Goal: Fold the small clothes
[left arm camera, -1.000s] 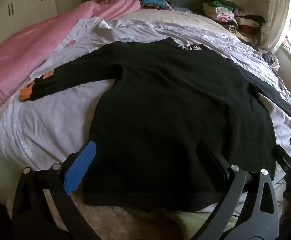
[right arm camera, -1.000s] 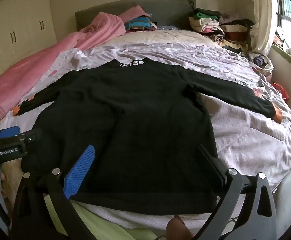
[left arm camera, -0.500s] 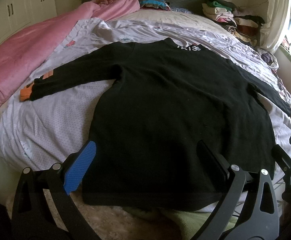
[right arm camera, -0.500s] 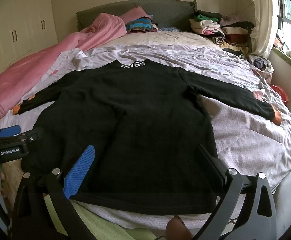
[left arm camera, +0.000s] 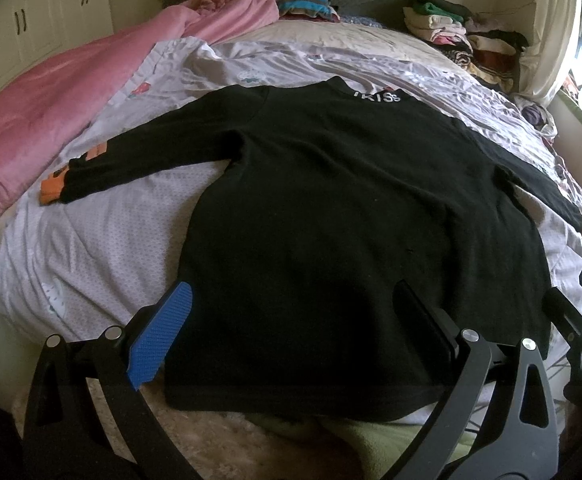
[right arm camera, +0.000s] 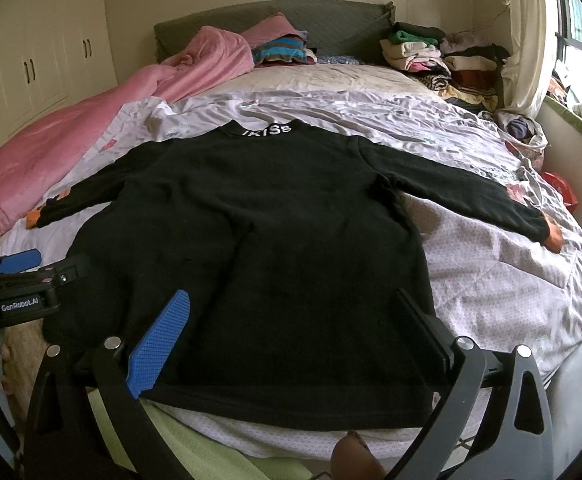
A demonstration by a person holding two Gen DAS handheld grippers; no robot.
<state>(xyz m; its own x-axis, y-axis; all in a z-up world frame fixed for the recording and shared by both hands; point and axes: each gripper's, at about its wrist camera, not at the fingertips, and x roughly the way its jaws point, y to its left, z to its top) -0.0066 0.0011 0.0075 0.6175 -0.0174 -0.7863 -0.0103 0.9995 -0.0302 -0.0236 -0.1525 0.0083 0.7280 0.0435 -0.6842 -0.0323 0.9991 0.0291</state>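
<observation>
Nearer black top; red bag right-view only.

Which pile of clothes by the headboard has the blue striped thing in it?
The smaller pile beside the pink blanket; the bigger pile near the window shows none.

Both views bedfoot, headward (shared sweater)

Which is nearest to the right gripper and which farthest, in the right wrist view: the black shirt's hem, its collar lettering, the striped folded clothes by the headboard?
From the right gripper, open and empty:
1. Hem of the black shirt, straight ahead at the bed's near edge.
2. Collar lettering, mid-bed, at the shirt's far end.
3. Striped folded clothes, against the headboard, slightly left.
</observation>
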